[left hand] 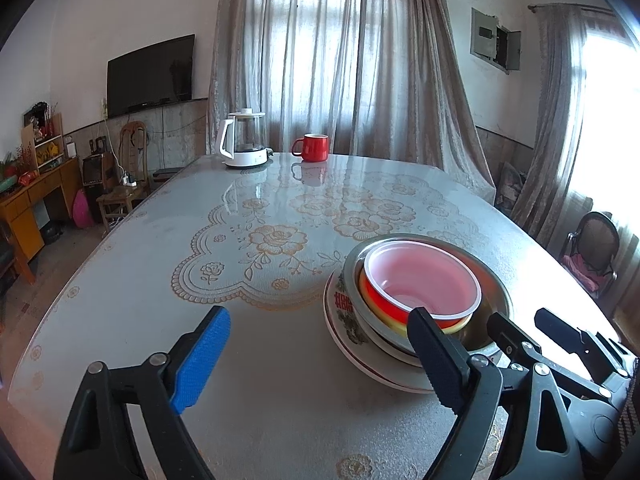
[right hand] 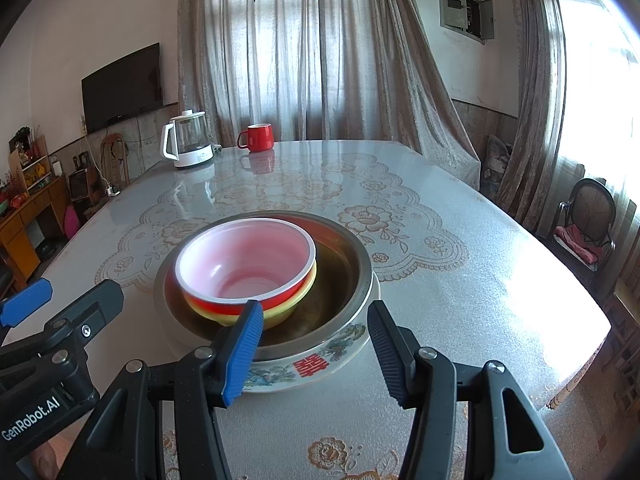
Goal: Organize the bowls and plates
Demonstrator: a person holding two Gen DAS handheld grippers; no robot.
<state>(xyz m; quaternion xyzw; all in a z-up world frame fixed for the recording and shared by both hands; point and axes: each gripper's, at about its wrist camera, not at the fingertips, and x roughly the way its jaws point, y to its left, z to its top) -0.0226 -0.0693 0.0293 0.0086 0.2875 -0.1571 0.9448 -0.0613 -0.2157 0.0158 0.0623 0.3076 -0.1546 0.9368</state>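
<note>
I am seeing the stack [right hand: 264, 280] lying on the table [right hand: 460, 272], just ahead of my right gripper [right hand: 316, 348]; both it and the left gripper [left hand: 320, 360] are standing released, grasping nothing.

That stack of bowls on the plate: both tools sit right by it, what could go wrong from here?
1. The red bowl and yellow bowl sit off-centre in the metal bowl, so a nudge could slide them.
2. The right tool has its jaws open astride the metal bowl's rim and the plate; closing might pinch both.
3. The left tool, also open, crowds the same side; they could collide.
</note>
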